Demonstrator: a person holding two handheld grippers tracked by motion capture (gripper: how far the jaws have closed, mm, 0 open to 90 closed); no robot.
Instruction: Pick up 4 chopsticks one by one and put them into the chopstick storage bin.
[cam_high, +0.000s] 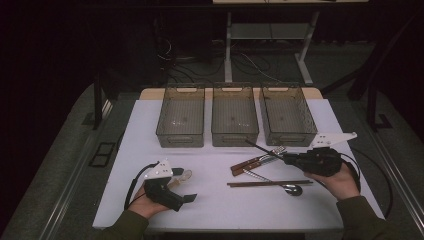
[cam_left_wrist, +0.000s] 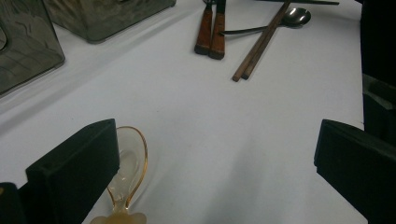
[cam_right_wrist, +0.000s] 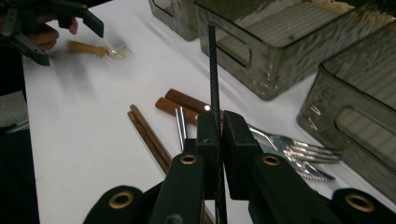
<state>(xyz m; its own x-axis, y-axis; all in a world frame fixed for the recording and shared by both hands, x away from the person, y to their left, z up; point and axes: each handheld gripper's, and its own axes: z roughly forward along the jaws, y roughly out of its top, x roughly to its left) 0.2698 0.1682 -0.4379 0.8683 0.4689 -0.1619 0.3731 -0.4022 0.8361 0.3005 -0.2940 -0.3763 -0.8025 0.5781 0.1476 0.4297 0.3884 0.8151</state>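
Right tongs (cam_right_wrist: 219, 133) pinch a thin black chopstick (cam_right_wrist: 213, 70) and hold it above the white desk (cam_high: 215, 200).

The chopstick is clamped between the pressed-together pads and sticks out towards the three clear bins (cam_high: 234, 117) at the desk's far edge, its tip near the middle one. Below it lie two wooden-handled forks (cam_right_wrist: 280, 142), a pair of brown chopsticks (cam_high: 270, 183) and a metal spoon (cam_high: 291, 189). Well apart, the left tongs (cam_high: 172, 190) rest on the desk with jaws spread wide and nothing between them; a translucent amber spoon (cam_left_wrist: 126, 172) lies just beside one jaw.
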